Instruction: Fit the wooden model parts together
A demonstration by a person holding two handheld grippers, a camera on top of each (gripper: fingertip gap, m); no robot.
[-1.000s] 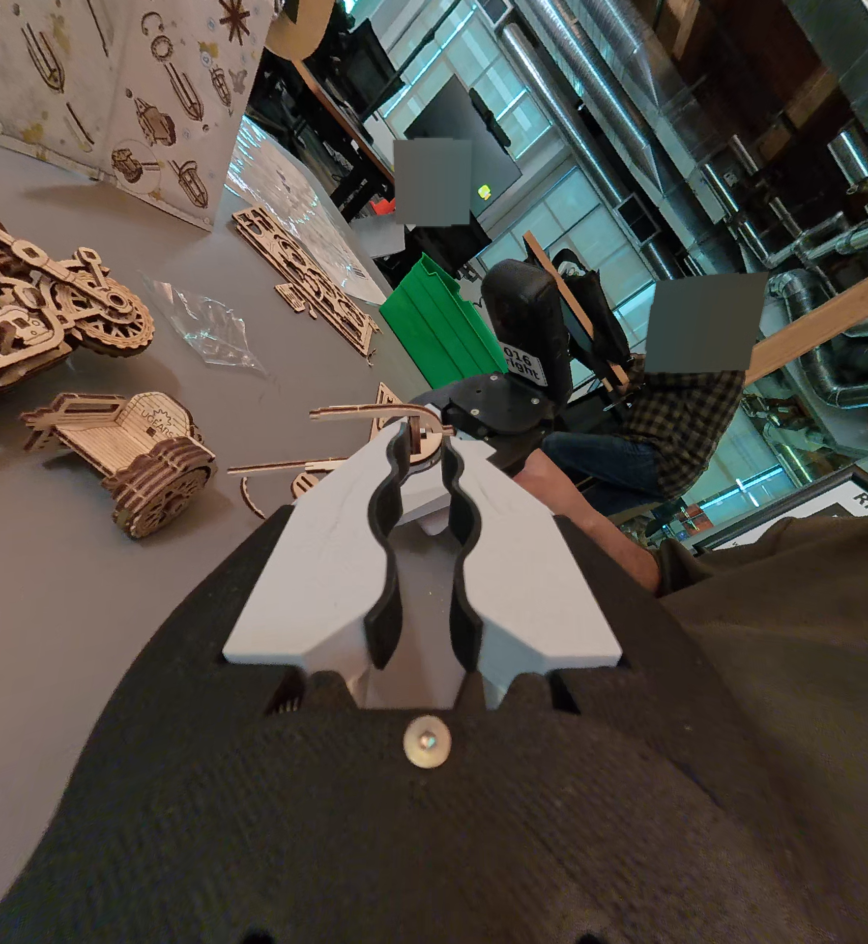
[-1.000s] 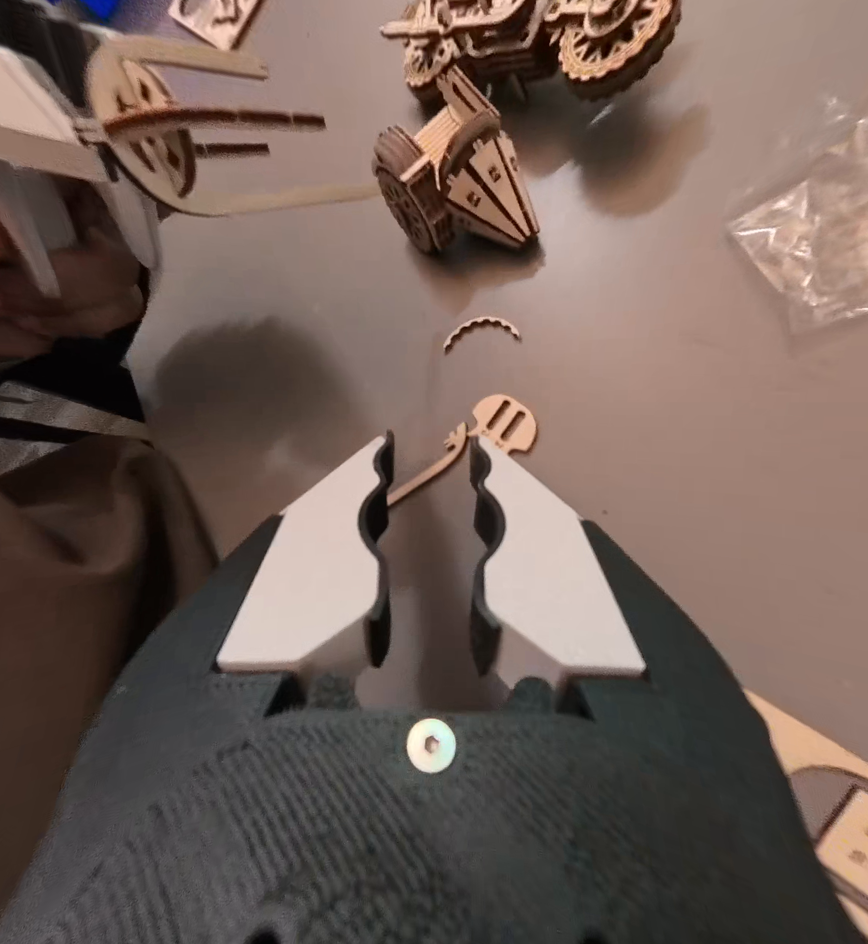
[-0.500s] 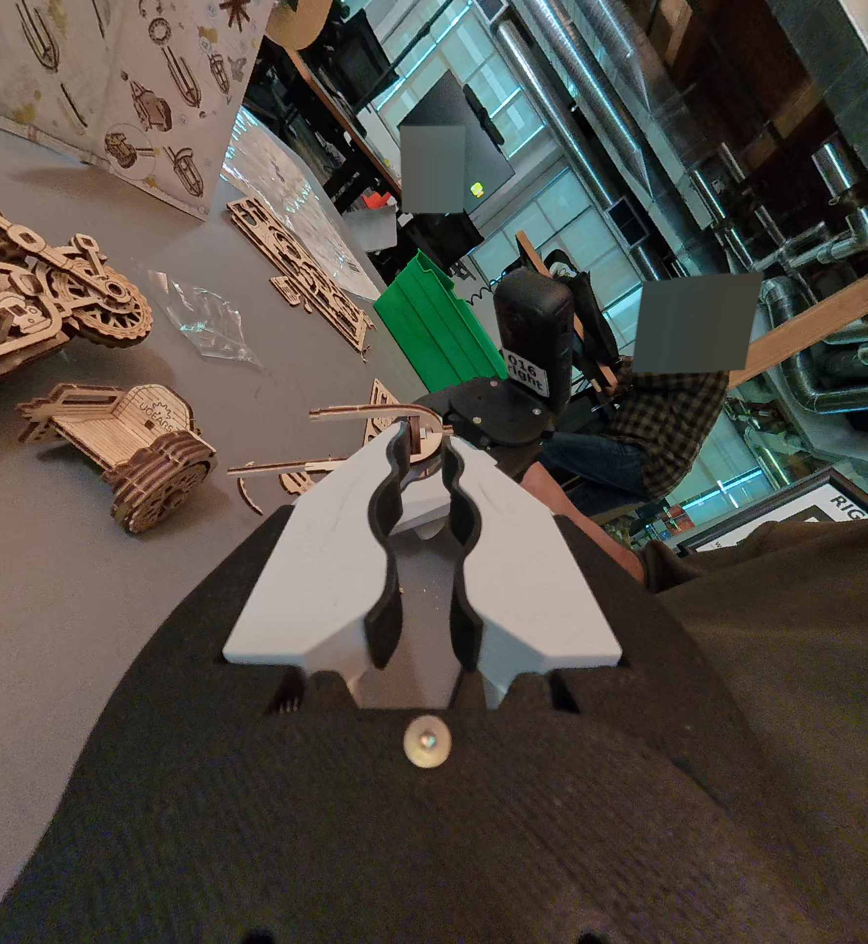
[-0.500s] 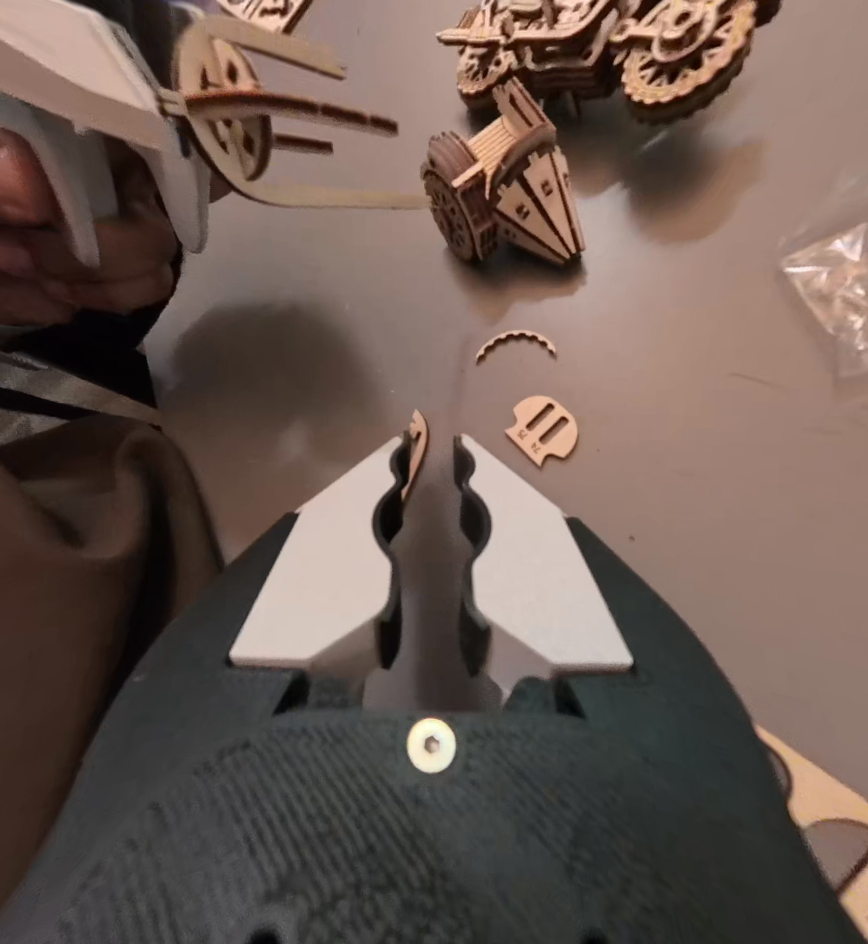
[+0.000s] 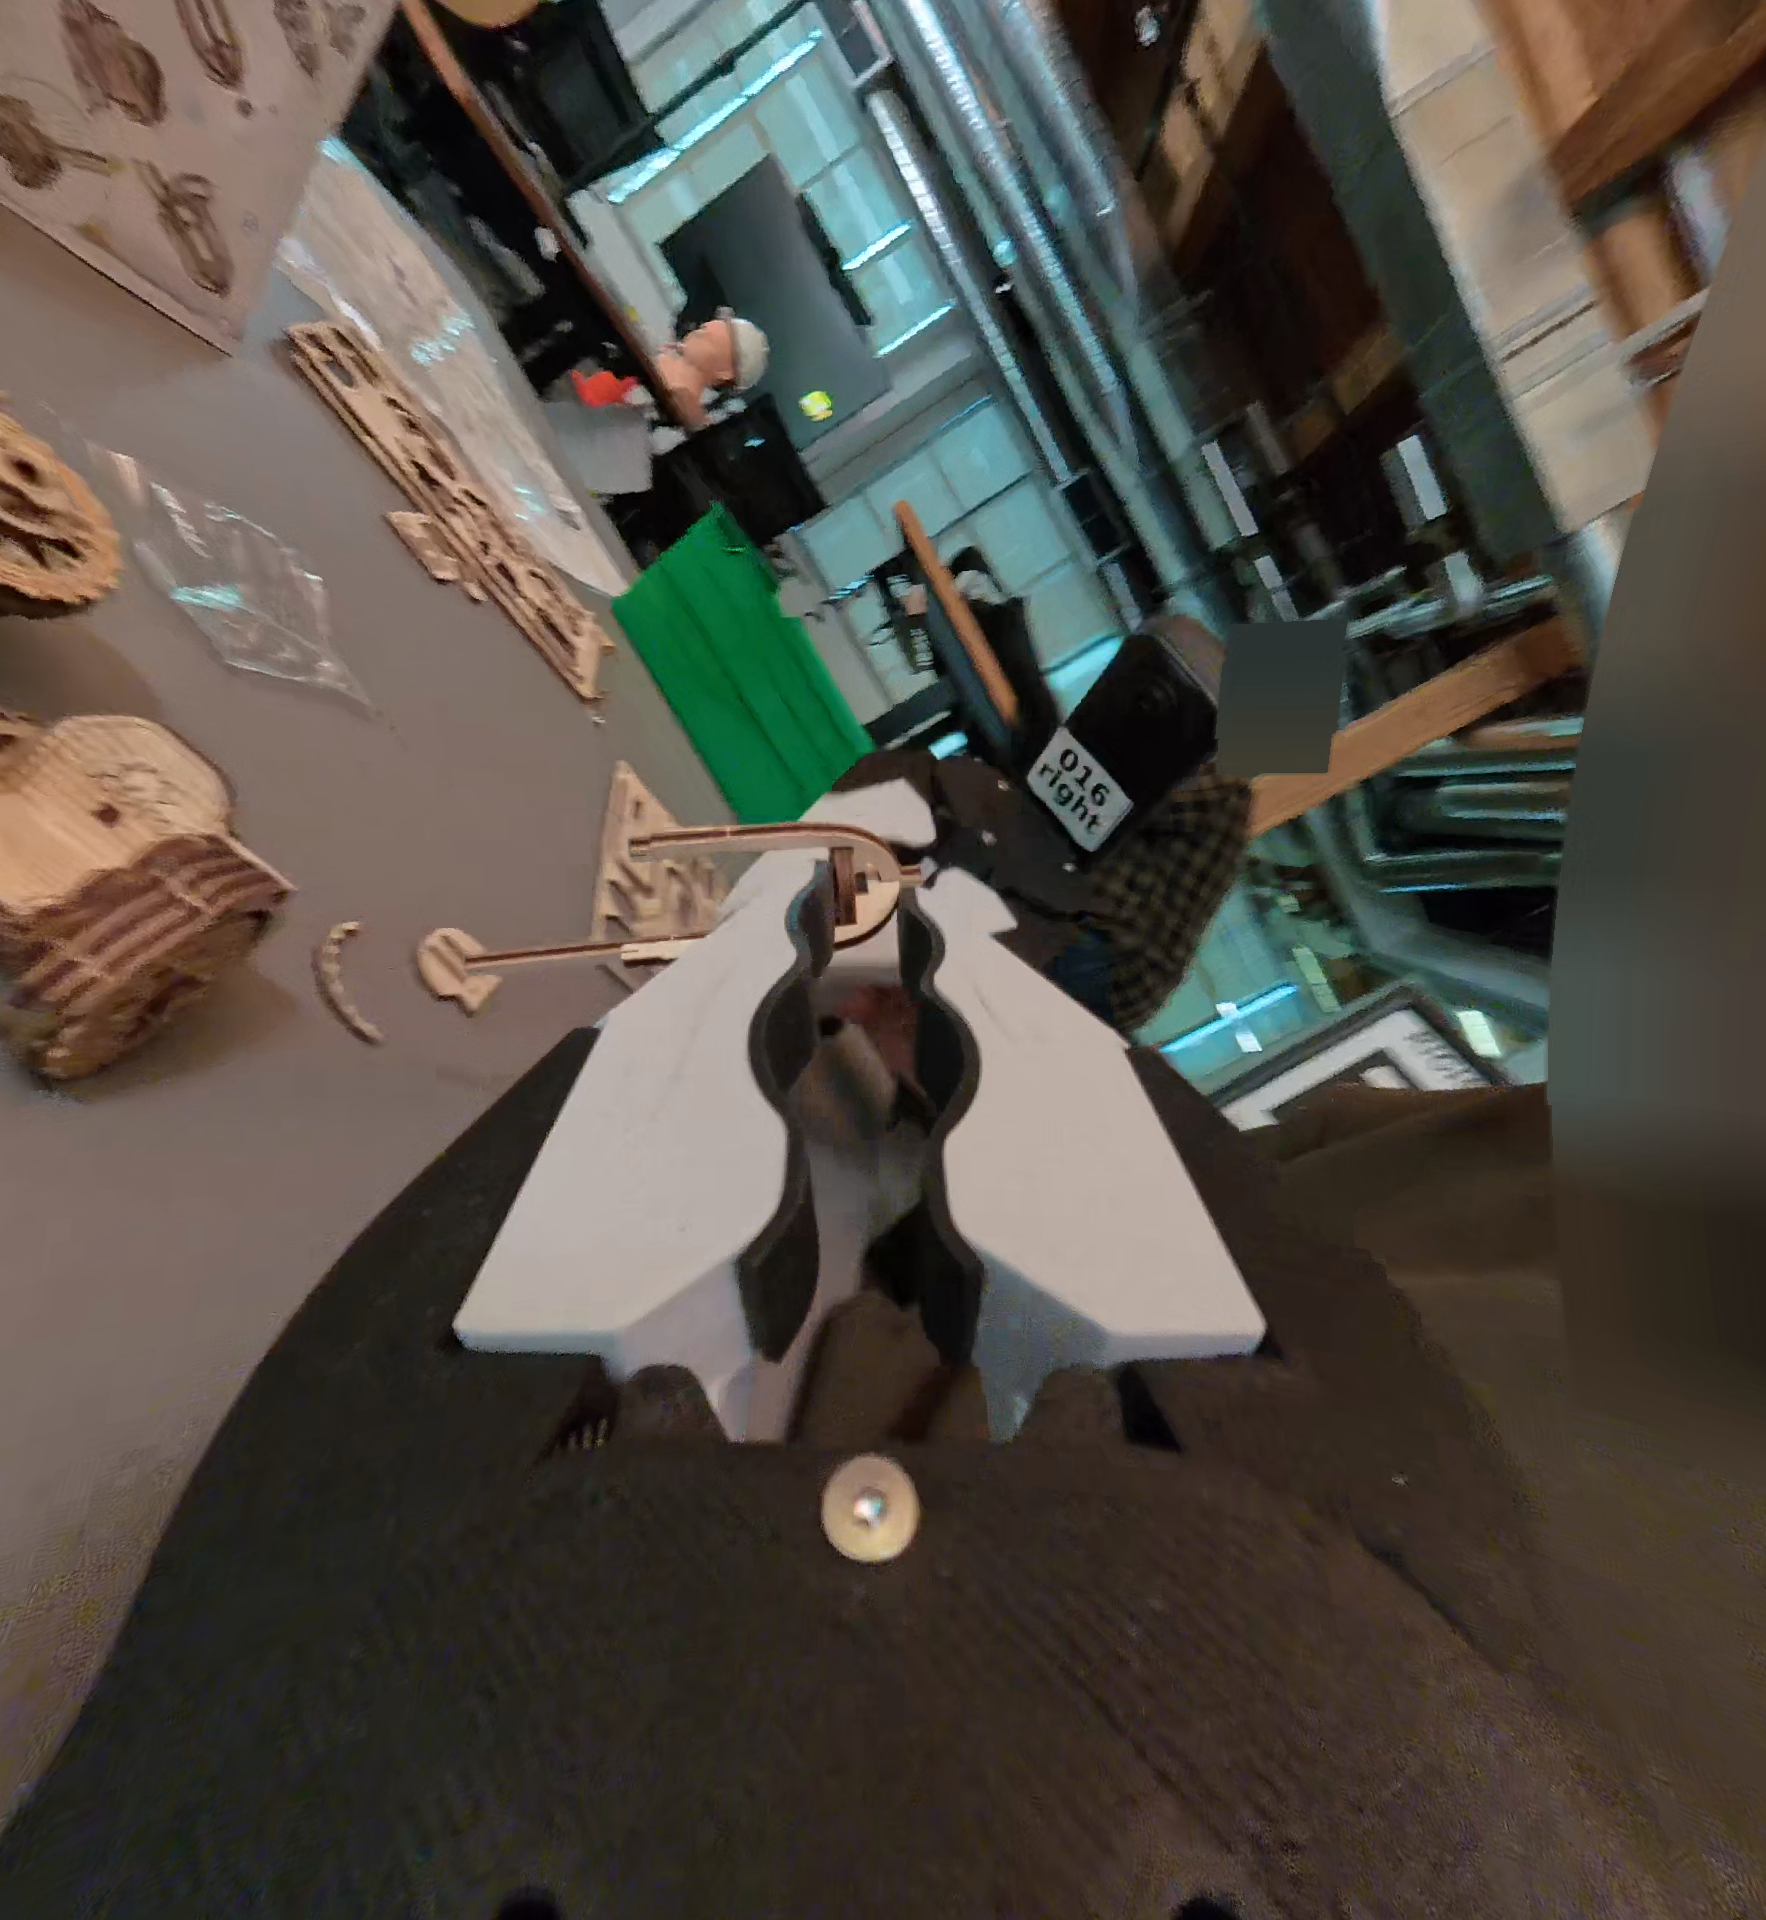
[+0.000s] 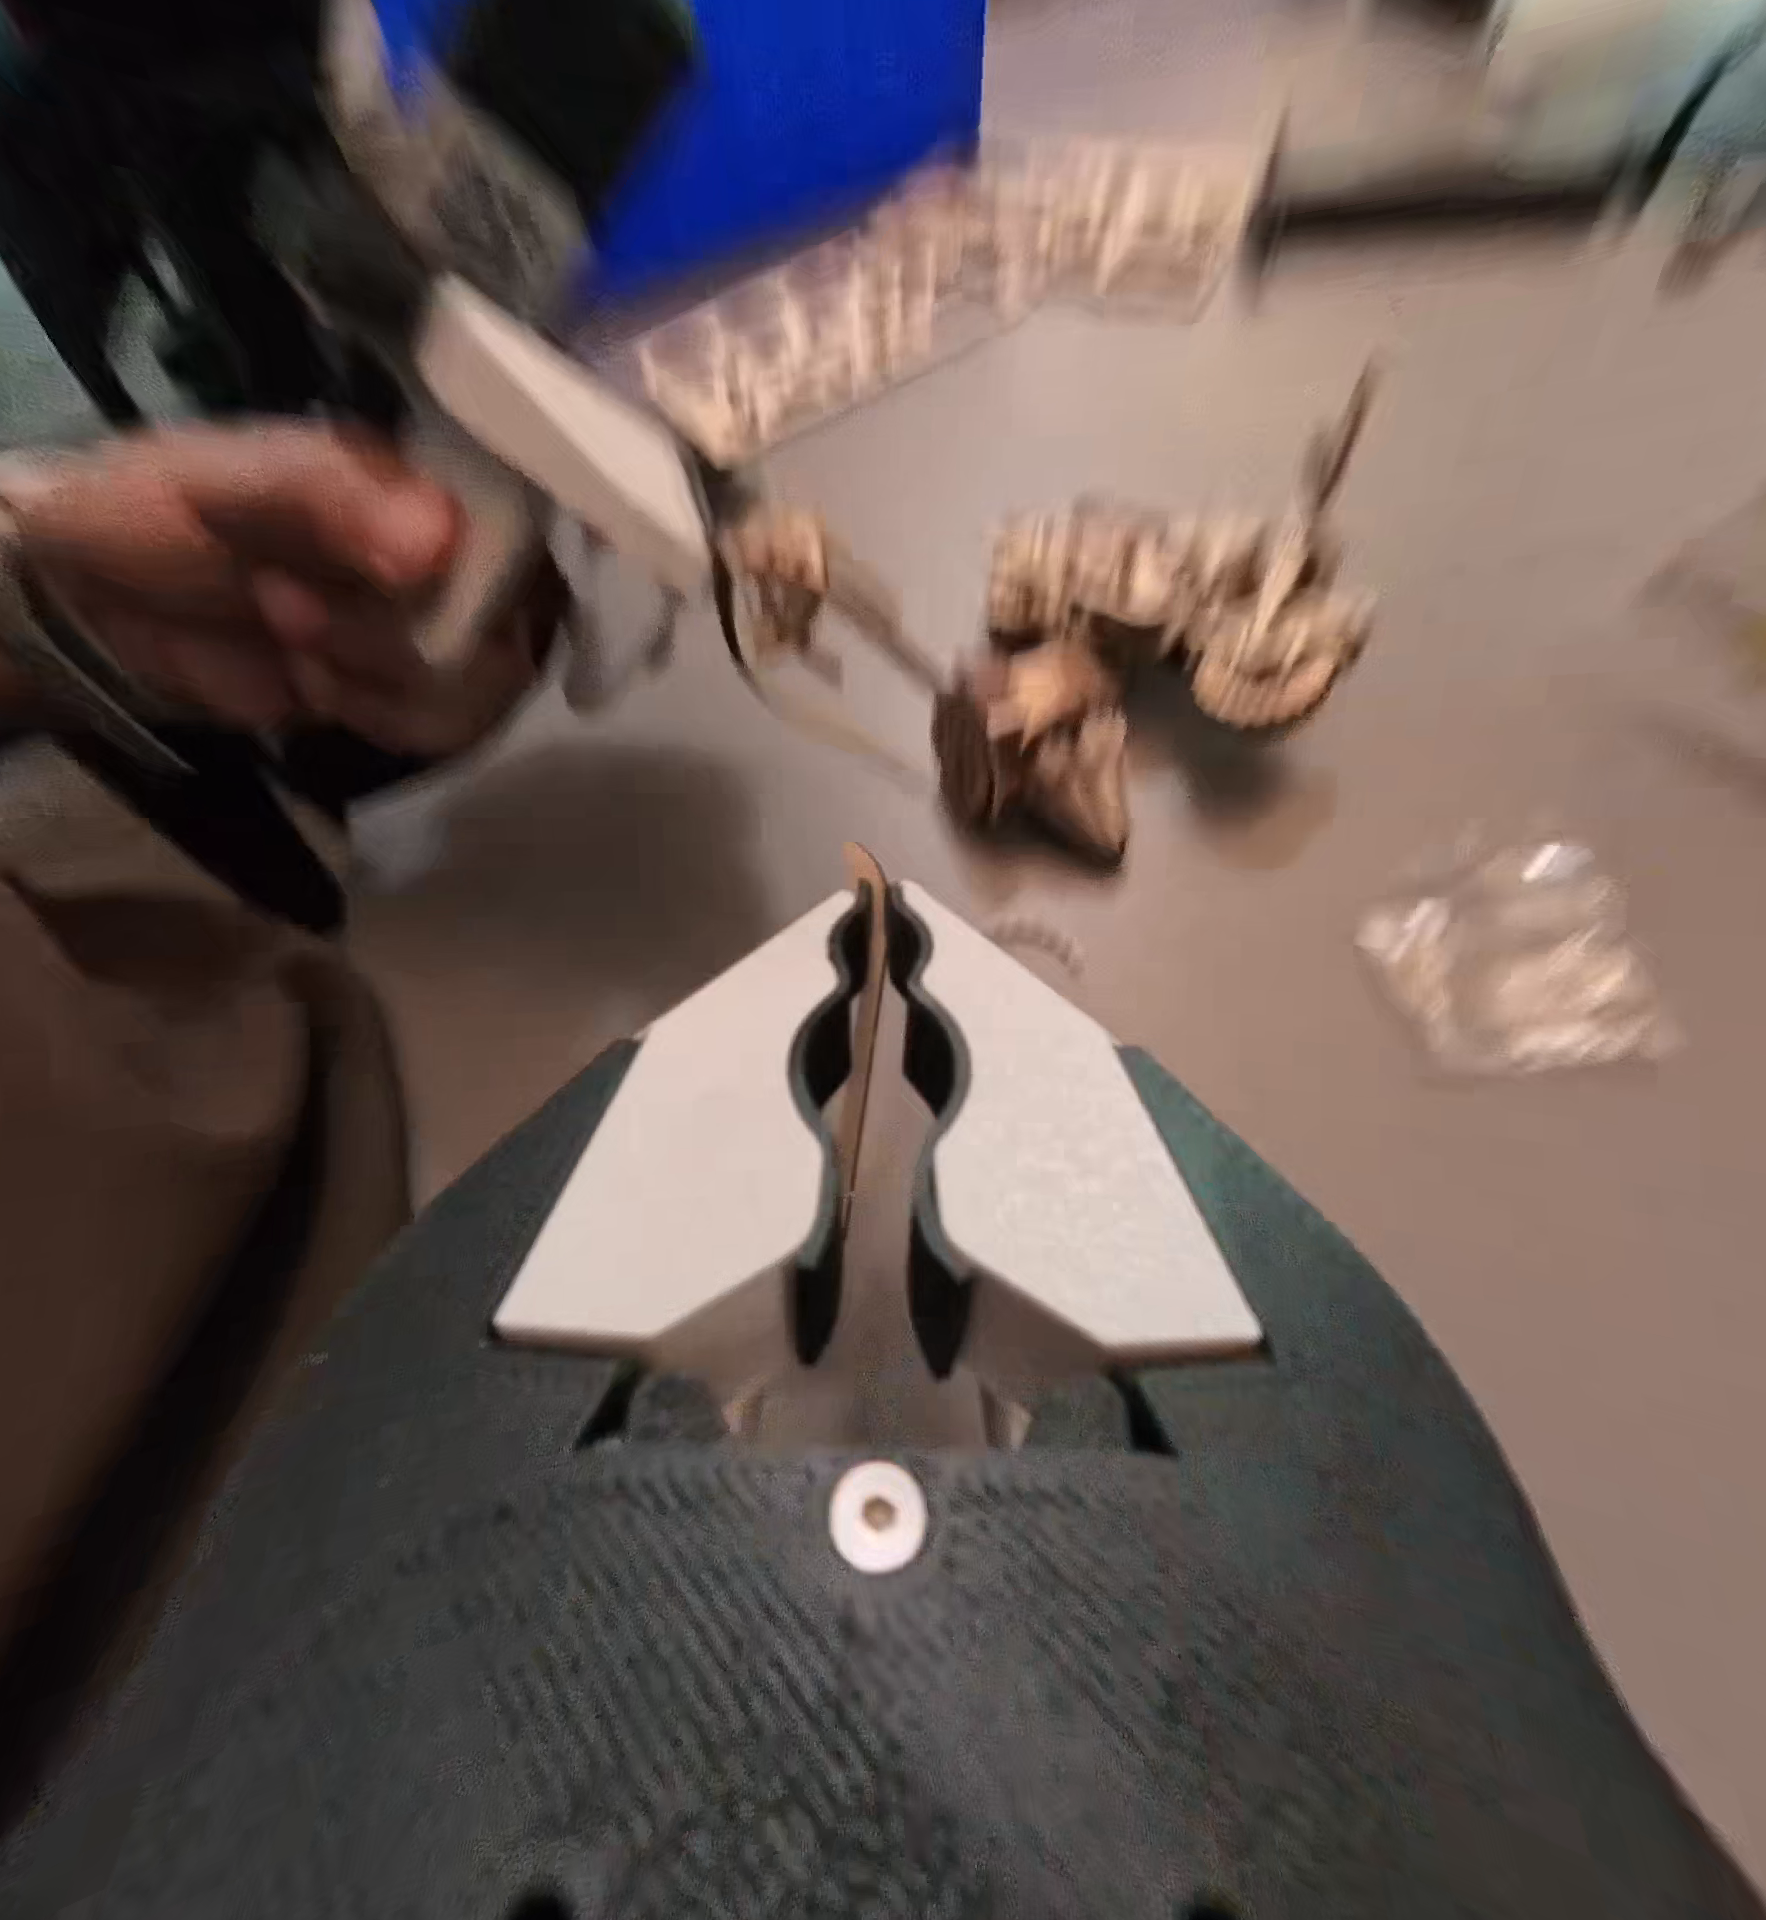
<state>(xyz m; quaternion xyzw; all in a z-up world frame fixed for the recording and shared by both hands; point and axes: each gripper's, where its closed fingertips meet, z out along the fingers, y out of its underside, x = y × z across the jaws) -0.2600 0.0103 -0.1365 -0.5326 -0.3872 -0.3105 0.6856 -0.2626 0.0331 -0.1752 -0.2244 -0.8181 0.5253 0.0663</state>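
Right wrist view: right gripper point(image 6: 871, 909) fingers clamped on thin flat wooden strip point(image 6: 863, 1039) above grey counter point(image 6: 1378, 1299); left gripper point(image 5: 858, 914) fingers pinching disc-and-arms wooden assembly point(image 5: 837, 883), lifted off counter.

A small wooden assembly point(image 5: 858, 894), a disc with thin curved arms reaching left, is pinched at the left gripper point(image 5: 855, 914) tips above the desk point(image 5: 391, 790). A thin flat wooden strip point(image 6: 866, 1023) stands edge-on, clamped in the right gripper point(image 6: 866, 914). A toothed arc point(image 5: 342, 979) and a slotted round piece point(image 5: 451, 964) lie flat on the desk.
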